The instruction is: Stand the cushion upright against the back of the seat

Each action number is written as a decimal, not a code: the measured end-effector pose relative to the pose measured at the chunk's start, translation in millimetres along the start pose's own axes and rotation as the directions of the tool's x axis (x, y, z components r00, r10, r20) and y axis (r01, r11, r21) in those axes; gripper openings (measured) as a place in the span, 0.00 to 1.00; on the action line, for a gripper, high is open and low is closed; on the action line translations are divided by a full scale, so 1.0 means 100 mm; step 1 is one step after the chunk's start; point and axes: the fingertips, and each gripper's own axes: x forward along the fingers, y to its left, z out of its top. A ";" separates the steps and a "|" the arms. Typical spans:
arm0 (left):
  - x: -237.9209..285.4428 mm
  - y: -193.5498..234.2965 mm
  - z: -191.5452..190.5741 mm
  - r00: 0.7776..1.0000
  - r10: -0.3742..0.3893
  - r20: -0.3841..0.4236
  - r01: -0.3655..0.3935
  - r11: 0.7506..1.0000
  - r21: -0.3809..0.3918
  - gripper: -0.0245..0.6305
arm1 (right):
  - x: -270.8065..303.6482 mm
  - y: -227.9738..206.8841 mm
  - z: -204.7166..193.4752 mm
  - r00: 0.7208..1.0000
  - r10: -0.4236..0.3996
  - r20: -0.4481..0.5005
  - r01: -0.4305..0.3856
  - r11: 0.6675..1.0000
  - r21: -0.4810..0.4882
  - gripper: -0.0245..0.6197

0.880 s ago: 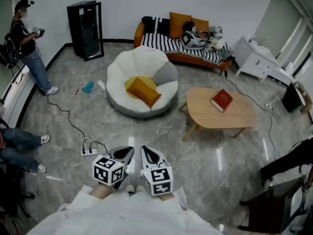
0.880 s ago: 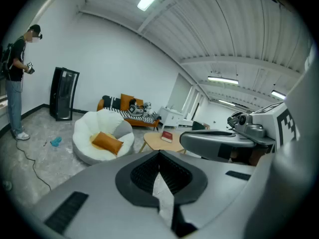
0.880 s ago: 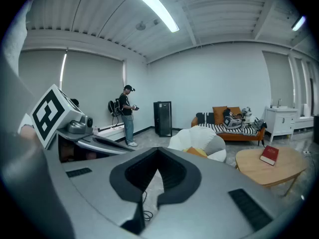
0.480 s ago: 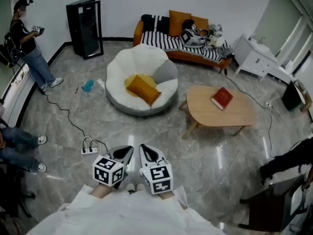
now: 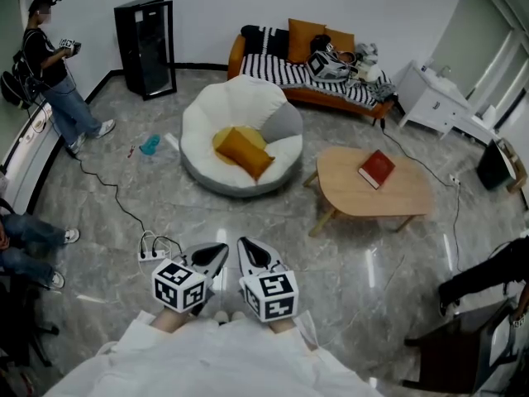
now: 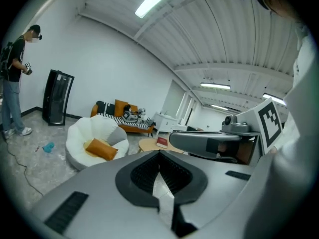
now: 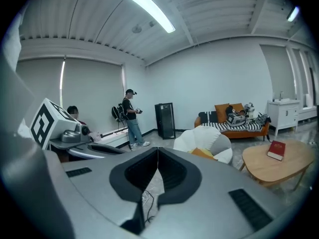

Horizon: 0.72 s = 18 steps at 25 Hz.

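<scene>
I hold both grippers low in the bottom centre of the head view, side by side and close together, just above my white sleeves (image 5: 223,362). My left gripper (image 5: 217,251) sits on the left and my right gripper (image 5: 248,247) on the right. Both point up the frame with a slight downward tilt, and their tips angle toward each other, near but apart. Each carries its marker cube (image 5: 178,286) at the rear, nearest my body. In the left gripper view the jaws meet at the tips, closed on themselves. The right gripper view shows the same: jaws drawn together.
</scene>
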 end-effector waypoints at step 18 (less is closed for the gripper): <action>0.29 0.78 0.11 1.000 -0.004 0.026 0.007 0.994 -0.108 0.05 | 0.67 -0.17 -0.14 0.998 0.049 -0.039 -0.047 0.998 0.039 0.06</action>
